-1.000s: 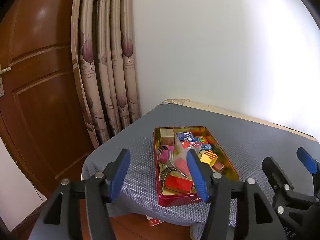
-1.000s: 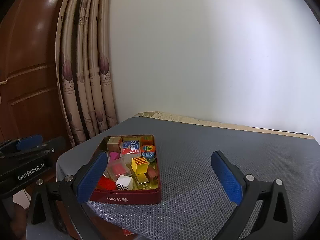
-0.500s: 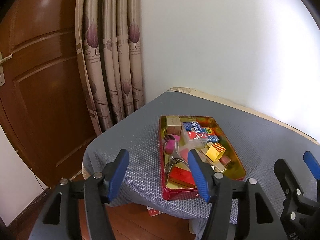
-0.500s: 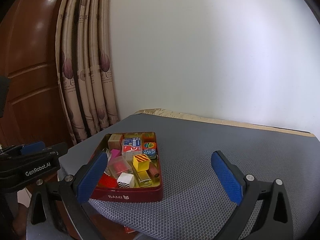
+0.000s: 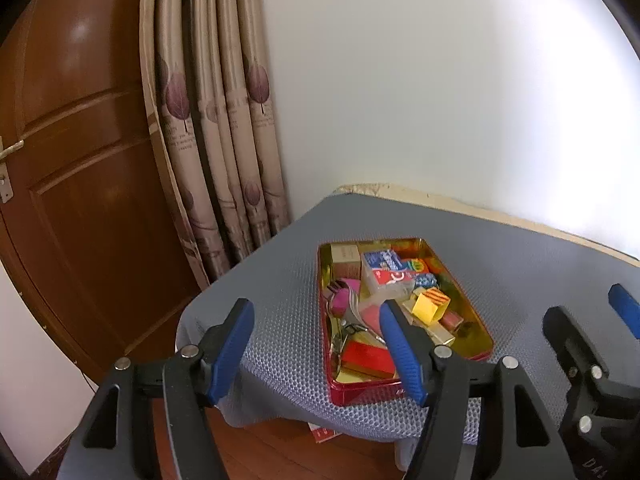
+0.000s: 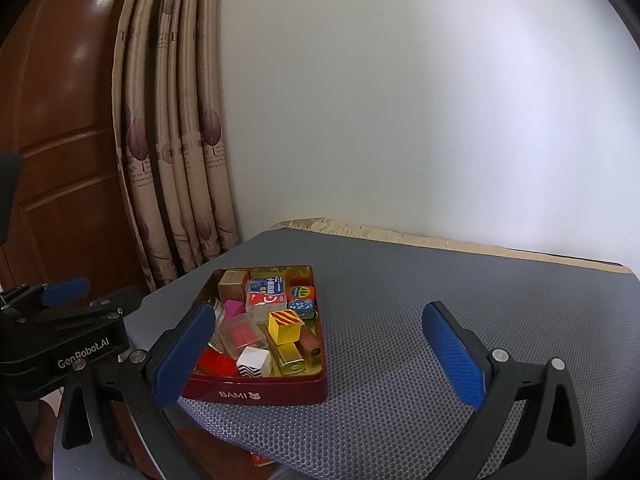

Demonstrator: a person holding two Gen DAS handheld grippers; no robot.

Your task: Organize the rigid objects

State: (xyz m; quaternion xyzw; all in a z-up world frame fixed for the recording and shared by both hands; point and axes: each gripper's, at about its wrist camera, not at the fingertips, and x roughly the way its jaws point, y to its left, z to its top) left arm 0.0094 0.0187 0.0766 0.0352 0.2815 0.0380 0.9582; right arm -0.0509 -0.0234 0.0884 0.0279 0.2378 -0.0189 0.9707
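Note:
A red tin tray [image 5: 478, 336] [image 6: 256, 394] with a gold inside sits on the near left part of a grey mesh table mat [image 6: 400, 312]. It holds several small rigid objects: a yellow striped cube [image 6: 285, 325] [image 5: 430, 306], a white zigzag cube [image 6: 254, 361], a blue-and-red box [image 6: 266, 294], a red box [image 5: 366, 357], metal cutlery [image 5: 348, 316]. My left gripper [image 5: 316, 354] is open and empty, short of the tray's near left edge. My right gripper [image 6: 320, 354] is open and empty, near the tray's front right.
A wooden door [image 5: 80, 200] and a beige leaf-print curtain [image 5: 224, 140] stand left of the table. A white wall [image 6: 400, 100] runs behind it. A red paper [image 5: 324, 434] lies on the wooden floor under the table edge.
Both grippers have drifted slightly toward the table, so the tray sits a little nearer and further right in the left wrist view. Both stay open and empty.

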